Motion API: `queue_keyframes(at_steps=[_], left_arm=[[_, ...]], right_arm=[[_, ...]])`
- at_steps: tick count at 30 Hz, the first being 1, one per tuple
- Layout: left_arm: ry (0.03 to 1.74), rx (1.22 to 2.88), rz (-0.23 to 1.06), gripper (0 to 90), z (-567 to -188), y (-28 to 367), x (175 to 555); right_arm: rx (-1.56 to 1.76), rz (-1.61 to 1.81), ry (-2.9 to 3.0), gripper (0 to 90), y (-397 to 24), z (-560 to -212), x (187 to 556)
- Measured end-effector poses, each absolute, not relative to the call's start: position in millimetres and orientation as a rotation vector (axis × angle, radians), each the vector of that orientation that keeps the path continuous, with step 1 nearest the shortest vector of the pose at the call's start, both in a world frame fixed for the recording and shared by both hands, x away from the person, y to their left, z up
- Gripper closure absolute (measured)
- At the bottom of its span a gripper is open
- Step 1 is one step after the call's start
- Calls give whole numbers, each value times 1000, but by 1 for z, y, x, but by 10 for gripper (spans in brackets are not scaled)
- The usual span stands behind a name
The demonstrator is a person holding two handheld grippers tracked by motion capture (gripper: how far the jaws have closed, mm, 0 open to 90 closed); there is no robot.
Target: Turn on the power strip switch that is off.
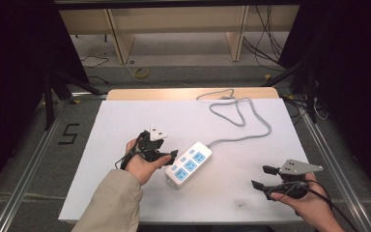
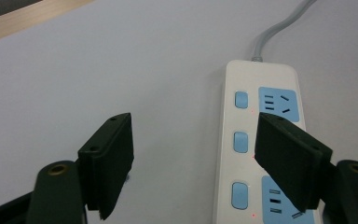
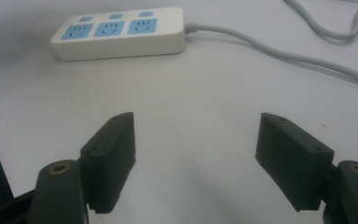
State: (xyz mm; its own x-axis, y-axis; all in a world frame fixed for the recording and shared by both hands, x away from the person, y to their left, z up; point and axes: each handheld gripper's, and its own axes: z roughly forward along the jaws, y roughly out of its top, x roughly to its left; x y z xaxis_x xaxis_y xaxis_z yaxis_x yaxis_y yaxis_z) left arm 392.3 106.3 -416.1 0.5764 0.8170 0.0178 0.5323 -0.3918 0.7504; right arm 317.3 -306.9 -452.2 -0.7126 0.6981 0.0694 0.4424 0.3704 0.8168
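A white power strip (image 1: 189,164) with three blue sockets and three blue switches lies at the middle of the white table top (image 1: 125,121). Its grey cable (image 1: 241,116) loops to the far edge. My left gripper (image 1: 171,155) is open just left of the strip. In the left gripper view the strip (image 2: 242,140) lies partly under the right jaw, with nothing between the jaws. My right gripper (image 1: 263,176) stands open near the front right, holding nothing. The right gripper view has the strip (image 3: 119,32) well ahead and the cable (image 3: 307,58) to its right.
A wooden strip (image 1: 188,93) borders the table's far edge. Beyond it, cables (image 1: 265,43) lie on the floor under a wooden bench. Metal rails (image 1: 29,159) run along both sides of the table. A dark smudge (image 1: 241,205) marks the front of the top.
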Motion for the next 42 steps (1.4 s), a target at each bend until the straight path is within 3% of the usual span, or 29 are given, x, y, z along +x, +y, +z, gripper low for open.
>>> queue_keyframes(at_steps=[42], left_arm=[[1036,2052,565,188,-431,162,347]], right_arm=[[1001,1273,2345,289,-306,-452,320]])
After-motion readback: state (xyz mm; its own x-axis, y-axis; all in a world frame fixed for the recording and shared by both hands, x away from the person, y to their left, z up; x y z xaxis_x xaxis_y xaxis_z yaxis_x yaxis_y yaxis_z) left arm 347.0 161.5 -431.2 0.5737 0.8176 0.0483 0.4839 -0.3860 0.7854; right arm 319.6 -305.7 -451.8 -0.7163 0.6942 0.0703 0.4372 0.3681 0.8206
